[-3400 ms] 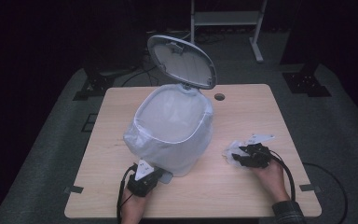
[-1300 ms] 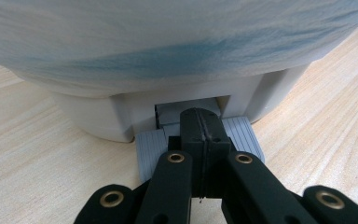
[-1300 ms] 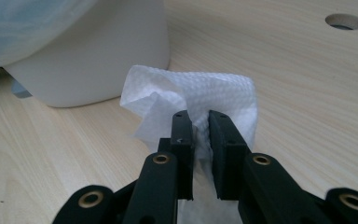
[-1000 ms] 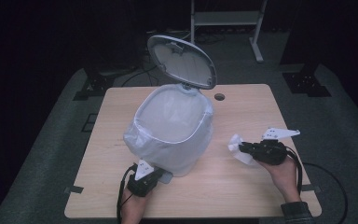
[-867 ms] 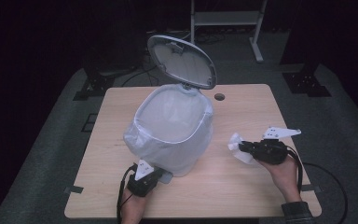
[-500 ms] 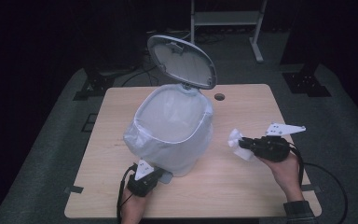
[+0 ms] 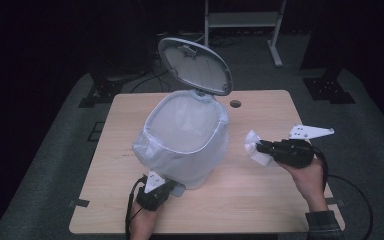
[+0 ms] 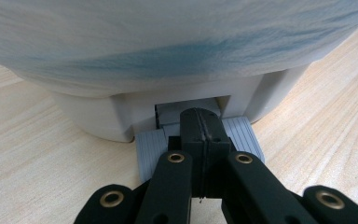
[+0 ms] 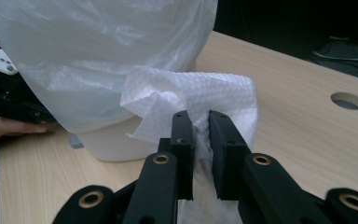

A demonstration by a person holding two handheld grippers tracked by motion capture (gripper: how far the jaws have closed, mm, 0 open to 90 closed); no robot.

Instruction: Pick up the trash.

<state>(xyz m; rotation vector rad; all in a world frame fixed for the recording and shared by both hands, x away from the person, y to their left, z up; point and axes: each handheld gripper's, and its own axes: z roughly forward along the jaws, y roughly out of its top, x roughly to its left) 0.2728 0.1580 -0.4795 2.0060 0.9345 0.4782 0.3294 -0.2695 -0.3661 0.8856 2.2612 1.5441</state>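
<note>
Left of the right tongs (image 7: 258, 146), which pinch a paper towel (image 7: 254, 149), the open bin (image 7: 185, 137) waits; the left tongs (image 8: 200, 133), shut, press its pedal (image 8: 242, 135).

Bin (image 7: 185, 145) mid-table (image 7: 105, 205); paper towel (image 7: 254, 147) at its right, probably above the table.

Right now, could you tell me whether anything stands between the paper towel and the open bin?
Nothing visible does. The right gripper holds the paper towel beside the bin, whose lid stands open; only the liner-covered rim remains to clear.
</note>
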